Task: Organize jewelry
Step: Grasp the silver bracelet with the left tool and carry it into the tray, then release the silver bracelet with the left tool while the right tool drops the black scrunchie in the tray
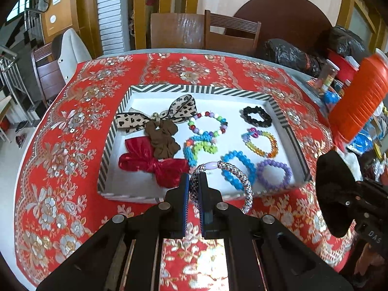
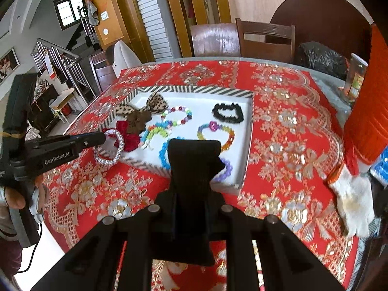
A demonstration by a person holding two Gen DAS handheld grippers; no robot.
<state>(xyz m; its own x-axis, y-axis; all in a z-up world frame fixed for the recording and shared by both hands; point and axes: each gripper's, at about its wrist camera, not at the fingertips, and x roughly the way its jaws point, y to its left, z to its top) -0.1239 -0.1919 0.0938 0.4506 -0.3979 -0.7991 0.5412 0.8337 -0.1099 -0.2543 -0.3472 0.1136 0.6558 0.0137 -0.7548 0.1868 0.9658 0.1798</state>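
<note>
My left gripper [image 1: 194, 181] is shut on a silver braided bracelet [image 1: 242, 184] and holds it above the near edge of the striped tray [image 1: 114, 131]. It also shows in the right wrist view [image 2: 101, 138], with the bracelet [image 2: 109, 150] hanging from it. My right gripper [image 2: 194, 152] is shut on a black velvet jewelry stand [image 2: 191, 169], which hides its fingertips, just in front of the tray [image 2: 194, 89]. The stand shows at the right in the left wrist view [image 1: 332, 194]. The tray holds beaded bracelets [image 1: 208, 123], scrunchies [image 1: 257, 116] and bows [image 1: 155, 165].
The tray lies on a red floral tablecloth [image 1: 72, 145]. An orange container [image 1: 359, 101] and clutter stand at the right edge. A white glove [image 2: 354, 201] lies at the right. Black bags [image 1: 291, 53] and wooden chairs [image 1: 230, 34] are behind the table.
</note>
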